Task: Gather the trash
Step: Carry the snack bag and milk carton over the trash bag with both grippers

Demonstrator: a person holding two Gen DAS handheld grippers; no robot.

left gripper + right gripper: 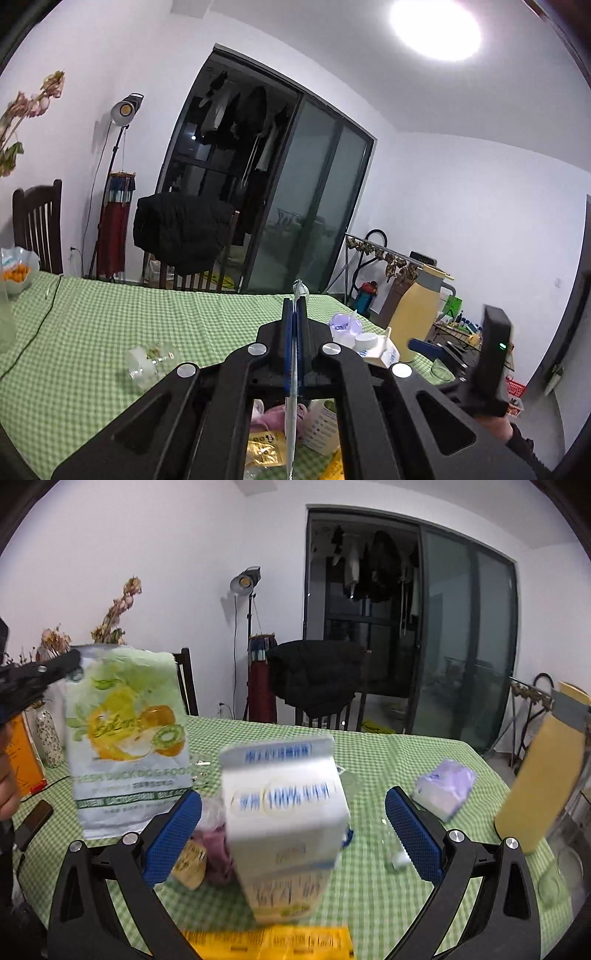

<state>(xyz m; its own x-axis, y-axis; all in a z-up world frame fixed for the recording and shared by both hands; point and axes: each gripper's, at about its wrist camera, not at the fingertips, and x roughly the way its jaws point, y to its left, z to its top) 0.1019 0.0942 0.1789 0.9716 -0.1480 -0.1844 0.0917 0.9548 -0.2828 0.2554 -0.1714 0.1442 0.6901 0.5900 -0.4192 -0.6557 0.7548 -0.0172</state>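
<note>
My left gripper (294, 306) is shut on the top edge of a flat dog food bag (291, 406), seen edge-on between the blue pads. From the right wrist view that bag (129, 738) hangs above the table at the left, gripped at its upper corner by the left gripper (72, 664). My right gripper (293, 805) is open, blurred by motion. A white and blue milk carton (284, 812) stands between its fingers with a gap on each side. A purple tissue pack (443, 790), yellow wrappers (190, 860) and a pinkish crumpled piece (216, 849) lie on the green checked tablecloth (369, 886).
A tall yellow jug (543, 775) stands at the table's right edge. At the left are a vase (48, 738), an orange box (22, 760) and a dark phone (37, 818). A clear cup (147, 360) lies on its side. Chairs stand beyond the far edge.
</note>
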